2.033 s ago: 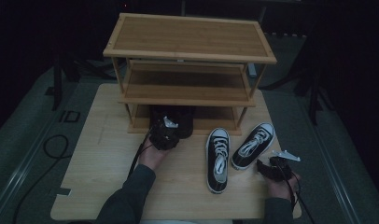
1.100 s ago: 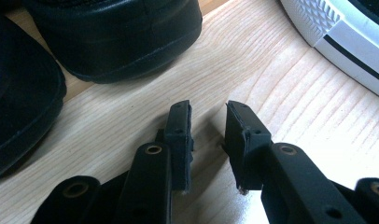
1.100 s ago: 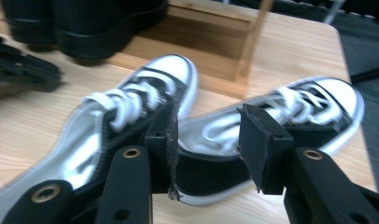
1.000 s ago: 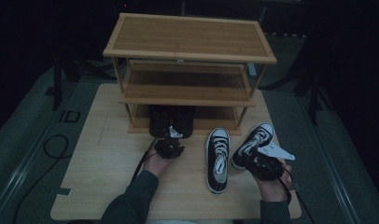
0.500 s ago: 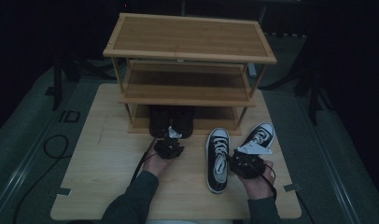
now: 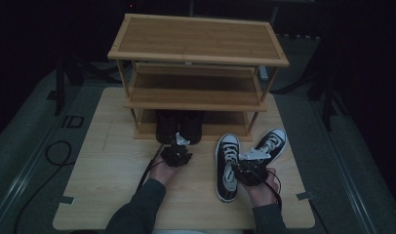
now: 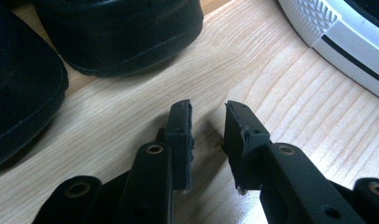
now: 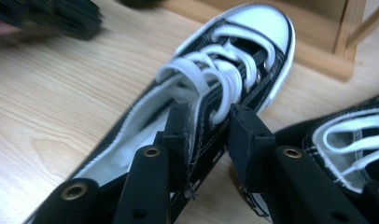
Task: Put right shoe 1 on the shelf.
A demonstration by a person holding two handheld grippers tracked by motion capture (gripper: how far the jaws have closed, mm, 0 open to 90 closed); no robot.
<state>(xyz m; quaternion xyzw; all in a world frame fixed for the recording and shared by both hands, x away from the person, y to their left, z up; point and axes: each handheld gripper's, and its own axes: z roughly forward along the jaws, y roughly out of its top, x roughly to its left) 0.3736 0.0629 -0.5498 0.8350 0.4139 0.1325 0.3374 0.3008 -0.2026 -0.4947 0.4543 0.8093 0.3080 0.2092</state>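
The table (image 6: 113, 161) is pale wood with a fine straight grain and a smooth, faintly shiny finish, and the three-tier rack (image 6: 198, 46) looks like warmer, honey-toned wood (perhaps bamboo, judging by its narrow strips) with a matt surface. The sneaker (image 8: 225, 88) is black woven cloth with visible white stitching, flat white cloth laces, a smooth white rubber toe cap and a raw, slightly frayed white lining edge, while the dark shoes (image 7: 117, 37) look like smooth, softly gleaming leather. Both the left gripper (image 7: 208, 126) and the right gripper (image 8: 208, 128) have matt black plastic jaws with metal-ringed holes.
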